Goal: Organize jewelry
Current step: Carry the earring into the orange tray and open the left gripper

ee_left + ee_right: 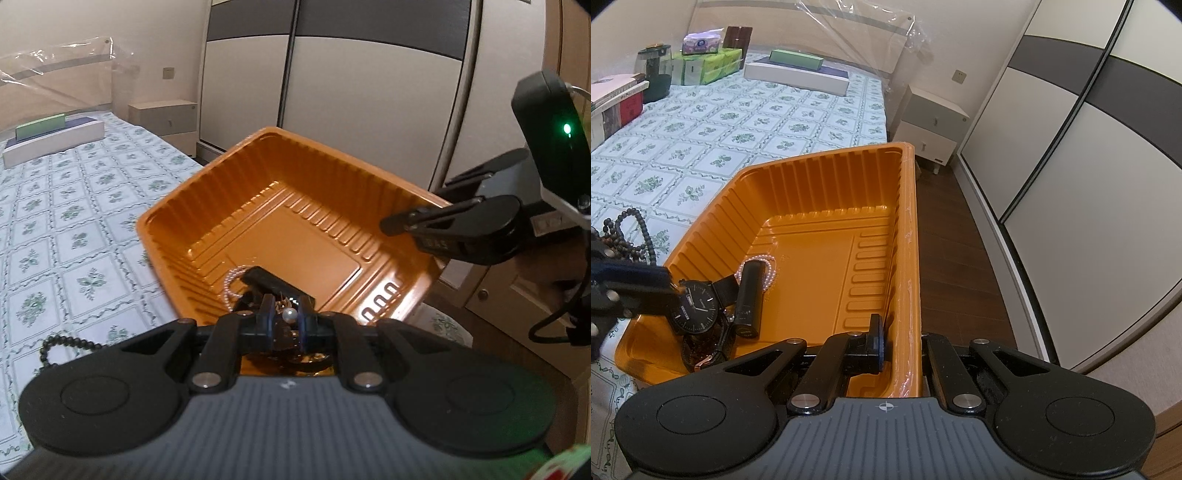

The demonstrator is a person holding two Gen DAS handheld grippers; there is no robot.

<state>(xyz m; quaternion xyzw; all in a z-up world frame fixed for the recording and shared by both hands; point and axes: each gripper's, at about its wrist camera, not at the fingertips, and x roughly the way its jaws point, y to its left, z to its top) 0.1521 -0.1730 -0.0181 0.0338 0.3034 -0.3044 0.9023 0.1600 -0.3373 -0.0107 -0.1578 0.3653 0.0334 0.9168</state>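
Starting at my far left, a strand of dark round beads [631, 236] is lying on the bedspread [713, 129], a thin cloth printed with green flower squares; the beads are outside the tray, just beside its left wall, so I am judging them not yet sorted.

Next comes my left gripper [286, 317]. Its fingers are standing close together with a small white pearl [290, 314] showing between the pads; I am taking it as pinched there, though whether the pearl hangs on a chain or an earring is hidden from me. The gripper is hovering over the tray's near left corner.

Under it, the jewelry already gathered is sitting in that corner: a black-faced wristwatch [695, 305] with a smooth round dial, a matt black cylinder [750, 297] leaning across it, a loop of tiny pink pearls [768, 267] behind, and a second round piece below that I cannot make out.

The orange tray [820, 177] itself is thin glossy moulded plastic, rectangular, with ribbed walls and a stepped flat floor, mostly bare toward the right.

At the right edge, my right gripper [899, 347] is clamping the tray's right wall, one finger inside and one outside, steadying it where it overhangs the bed's edge above the dark wood floor [953, 258].

So I am judging this the placing step: the next move calls for lowering the pearl piece onto the floor of the tray, parting the left fingers gently so it does not roll, and then reaching for the dark beads.
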